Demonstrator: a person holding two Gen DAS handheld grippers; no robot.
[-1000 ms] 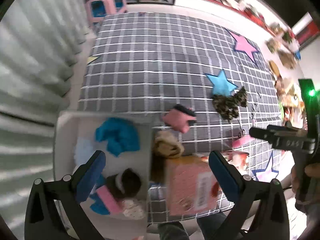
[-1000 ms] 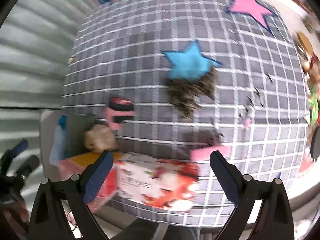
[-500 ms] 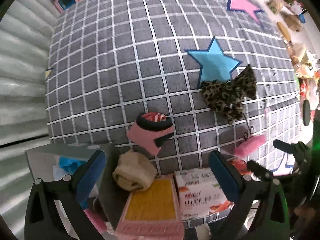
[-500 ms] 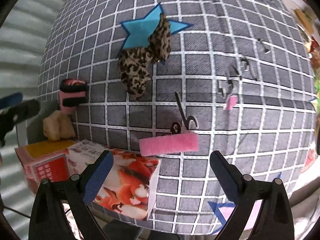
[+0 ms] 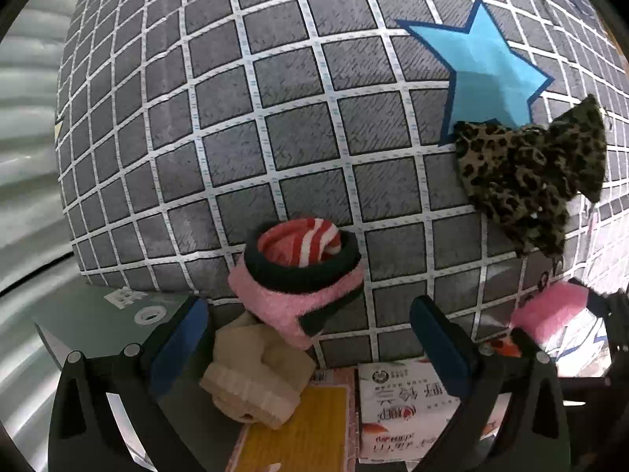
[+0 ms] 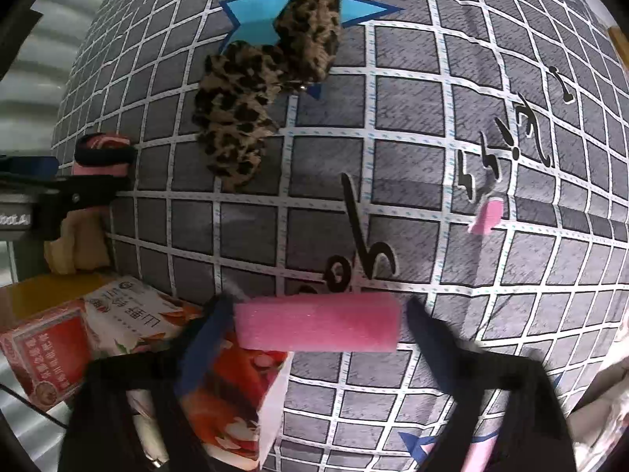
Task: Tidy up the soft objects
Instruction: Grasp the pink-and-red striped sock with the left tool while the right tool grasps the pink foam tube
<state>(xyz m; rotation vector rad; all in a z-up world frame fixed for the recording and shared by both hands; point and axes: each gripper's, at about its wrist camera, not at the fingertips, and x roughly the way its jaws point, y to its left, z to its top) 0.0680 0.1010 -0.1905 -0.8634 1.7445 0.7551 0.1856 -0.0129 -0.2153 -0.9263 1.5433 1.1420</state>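
A rolled pink fuzzy sock with a black band and red-white lining lies at the near edge of the grey checked bedspread. My left gripper hangs open just above it, one finger on each side. A beige rolled sock lies just below the pink sock. A leopard-print cloth lies on the blue star. A pink foam block lies between the fingers of my right gripper. Its jaws are closing on the block, with a thin gap at the right end.
Printed snack boxes and a yellow-topped pink box sit at the bed's near edge. A grey bin wall stands at the left, in front of a corrugated wall. A small pink scrap lies on the bedspread to the right.
Both grippers have come down toward the bed. The left view swung from the bin onto the pink sock. The right jaws have narrowed around the pink foam block.
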